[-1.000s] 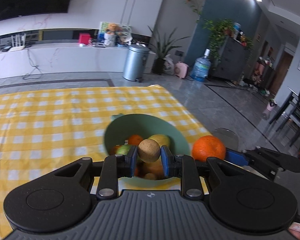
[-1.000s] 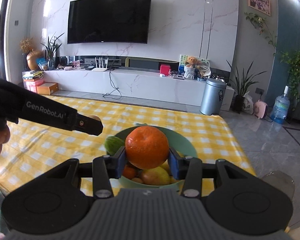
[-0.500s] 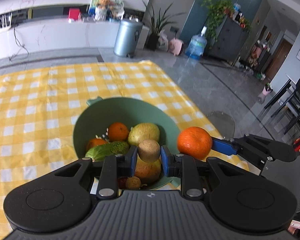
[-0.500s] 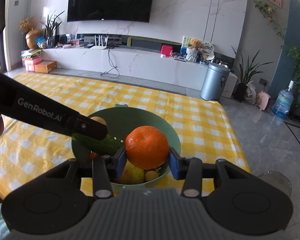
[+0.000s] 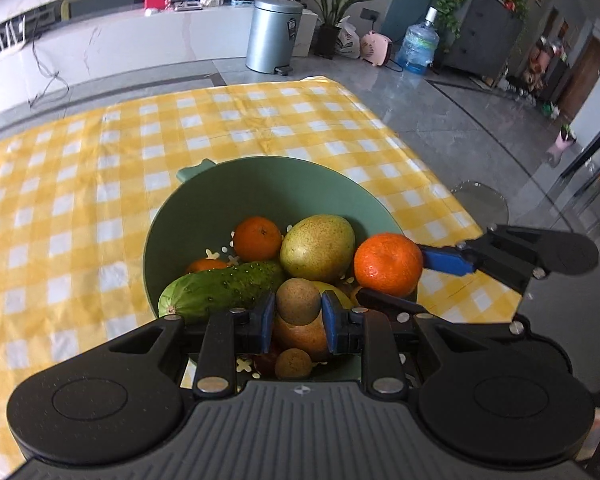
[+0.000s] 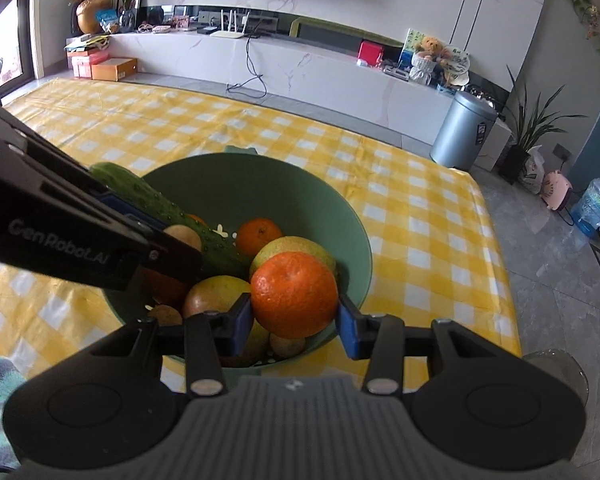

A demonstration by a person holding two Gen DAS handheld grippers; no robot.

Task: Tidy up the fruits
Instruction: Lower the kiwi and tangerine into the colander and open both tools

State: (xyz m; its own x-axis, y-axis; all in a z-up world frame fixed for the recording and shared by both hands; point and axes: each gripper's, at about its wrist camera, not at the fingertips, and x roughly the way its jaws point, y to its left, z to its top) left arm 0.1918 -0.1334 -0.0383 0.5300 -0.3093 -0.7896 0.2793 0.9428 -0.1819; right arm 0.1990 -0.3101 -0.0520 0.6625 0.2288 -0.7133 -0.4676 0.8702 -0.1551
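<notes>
A green bowl [image 5: 260,184] stands on the yellow checked tablecloth [image 5: 80,184]. In it lie a cucumber [image 5: 224,288], a small orange [image 5: 257,239], a yellow-green pear [image 5: 317,247] and other fruit. My left gripper [image 5: 298,316] is shut on a small brown kiwi [image 5: 298,301] just above the bowl's near side. My right gripper [image 6: 294,320] is shut on a large orange [image 6: 294,294] over the bowl's near right rim [image 6: 356,292]; it also shows in the left wrist view [image 5: 388,264]. The left gripper's arm [image 6: 80,236] crosses the right wrist view.
The table's right edge [image 6: 496,256] drops to a grey tiled floor. A glass stool top [image 5: 480,200] stands by that edge. A metal bin [image 6: 468,132] and a white TV cabinet [image 6: 260,64] stand beyond the table.
Both grippers have moved forward and down over the bowl with their fruit still held. The bowl and its fruit appear larger and closer in both views.
</notes>
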